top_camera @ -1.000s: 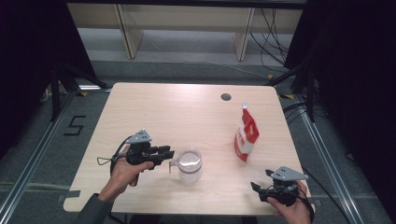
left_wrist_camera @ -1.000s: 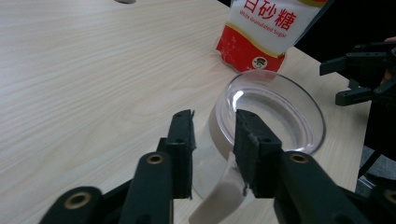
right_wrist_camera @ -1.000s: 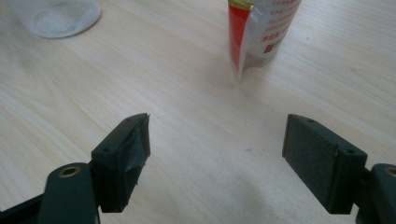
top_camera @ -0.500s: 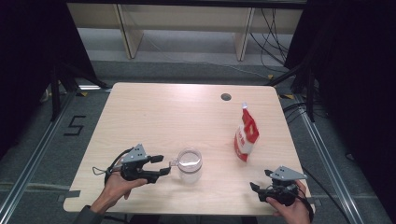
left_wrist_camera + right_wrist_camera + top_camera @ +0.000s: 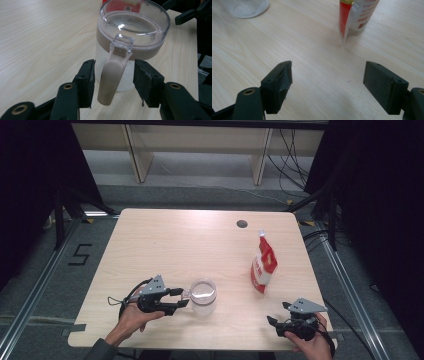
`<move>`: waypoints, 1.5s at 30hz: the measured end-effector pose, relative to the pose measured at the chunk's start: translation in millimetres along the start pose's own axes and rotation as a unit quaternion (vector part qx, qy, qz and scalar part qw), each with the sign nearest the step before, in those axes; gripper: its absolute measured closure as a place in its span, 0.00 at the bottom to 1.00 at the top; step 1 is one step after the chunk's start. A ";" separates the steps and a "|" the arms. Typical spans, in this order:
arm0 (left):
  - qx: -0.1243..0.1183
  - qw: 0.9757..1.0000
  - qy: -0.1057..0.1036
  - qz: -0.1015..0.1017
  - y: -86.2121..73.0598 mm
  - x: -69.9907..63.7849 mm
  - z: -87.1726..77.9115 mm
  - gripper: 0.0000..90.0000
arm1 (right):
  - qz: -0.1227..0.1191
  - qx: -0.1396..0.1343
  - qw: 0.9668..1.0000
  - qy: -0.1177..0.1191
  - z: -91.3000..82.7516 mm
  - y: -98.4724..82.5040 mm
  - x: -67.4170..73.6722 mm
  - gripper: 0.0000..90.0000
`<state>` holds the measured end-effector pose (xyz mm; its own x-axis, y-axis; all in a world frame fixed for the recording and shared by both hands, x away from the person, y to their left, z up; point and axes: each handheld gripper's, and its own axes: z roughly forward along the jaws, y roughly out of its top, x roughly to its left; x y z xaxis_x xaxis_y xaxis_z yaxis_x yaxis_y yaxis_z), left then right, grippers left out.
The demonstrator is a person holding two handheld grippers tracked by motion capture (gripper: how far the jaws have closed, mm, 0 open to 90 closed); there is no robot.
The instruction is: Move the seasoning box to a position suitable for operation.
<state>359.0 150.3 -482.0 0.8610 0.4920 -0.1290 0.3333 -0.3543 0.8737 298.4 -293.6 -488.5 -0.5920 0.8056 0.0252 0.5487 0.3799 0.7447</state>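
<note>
The right gripper (image 5: 280, 323) is resting at the near right edge of the counter (image 5: 165, 245), its jaws spread wide with nothing between them. The left gripper (image 5: 181, 298) is sitting low at the near left, its jaws just closing around the handle (image 5: 112, 75) of the clear jug (image 5: 202, 296) — the handle is between the 2 pads, neither pressing on it. Farther back on the right, a red-and-white pouch (image 5: 263, 266) is standing upright.
</note>
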 end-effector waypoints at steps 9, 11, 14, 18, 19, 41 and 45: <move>0.001 1.000 0.003 0.017 -1.1 0.4 2.0 0.76 | -0.016 -0.009 1.000 -0.002 1.4 0.9 -1.5 0.27; 0.004 1.000 0.006 0.027 -1.1 -1.8 2.3 0.77 | -0.010 -0.004 1.000 0.003 1.5 0.8 -0.7 0.27; 0.003 0.999 0.014 0.028 -0.9 -6.5 3.9 0.78 | -0.016 -0.009 1.000 -0.001 1.6 1.2 -1.4 0.27; 0.000 0.999 0.027 0.032 0.4 -7.5 5.5 0.79 | -0.022 -0.008 1.000 0.002 2.6 1.7 -2.6 0.27; 0.000 0.999 0.026 0.033 1.0 -7.0 6.2 0.79 | -0.022 -0.008 1.000 0.002 2.7 1.8 -2.6 0.27; 0.005 0.999 0.019 0.038 16.5 -6.6 34.5 0.79 | -0.028 -0.015 0.999 0.011 3.4 1.5 -5.9 0.27; 0.004 0.999 0.014 0.033 16.1 -5.1 34.3 0.79 | -0.019 -0.010 1.000 0.008 2.1 1.1 -2.9 0.27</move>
<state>373.1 114.9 -483.3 0.8702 0.4893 -0.0578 0.2795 -0.3936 0.8757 302.0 -294.5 -489.1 -0.6215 0.7834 0.0066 0.5137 0.4011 0.7585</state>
